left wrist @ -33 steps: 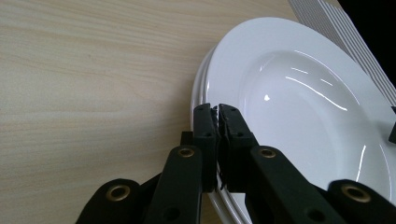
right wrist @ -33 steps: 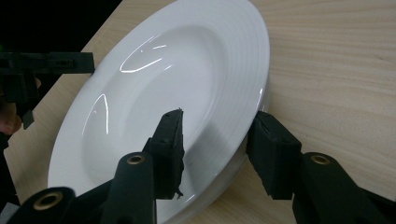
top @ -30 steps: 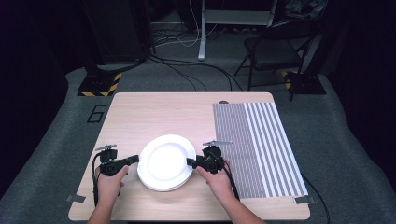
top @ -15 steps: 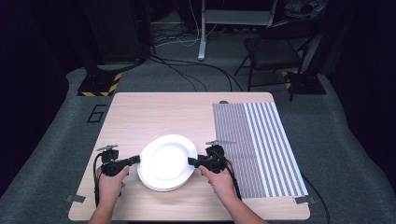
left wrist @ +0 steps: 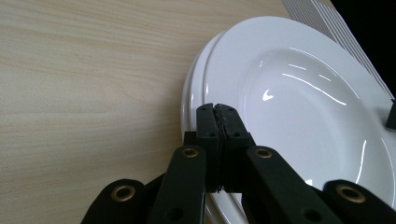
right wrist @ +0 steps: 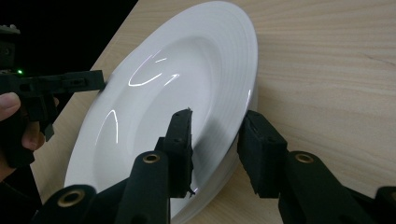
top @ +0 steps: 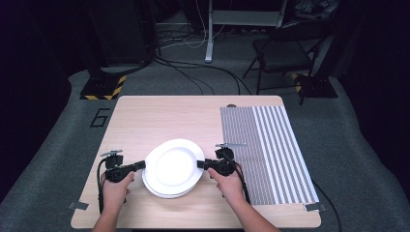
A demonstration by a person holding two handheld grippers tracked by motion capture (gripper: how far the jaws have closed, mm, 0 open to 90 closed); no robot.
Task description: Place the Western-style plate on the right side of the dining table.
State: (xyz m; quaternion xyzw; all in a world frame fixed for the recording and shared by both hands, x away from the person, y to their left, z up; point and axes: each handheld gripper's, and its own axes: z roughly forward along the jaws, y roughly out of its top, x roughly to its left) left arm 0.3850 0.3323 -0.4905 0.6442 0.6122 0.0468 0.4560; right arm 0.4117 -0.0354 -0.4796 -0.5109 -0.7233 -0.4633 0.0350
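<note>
Left gripper view has the left gripper's (left wrist: 219, 108) jaws pressed tight together on the near rim of the top plate (left wrist: 308, 107), with no gap showing between the pads. Right gripper view shows the right gripper (right wrist: 219, 140) with its jaws straddling the opposite rim of the same plate (right wrist: 154, 107): one jaw lies over the plate's face and the other sits outside the rim, and a gap remains between them. They have just been closing, with the rim between them; I cannot tell whether the pads press on it yet.

The plate sits on a stack of white plates (top: 167, 191) at the front middle of the wooden counter (top: 159, 116), slightly offset from those beneath. In the high view the left gripper (top: 140, 166) meets the plate's left edge and the right gripper (top: 200, 164) its right edge, each held by a hand (top: 116, 188). A striped mat (top: 270, 150) covers the counter's right side, just beside the right hand (top: 227, 183).
</note>
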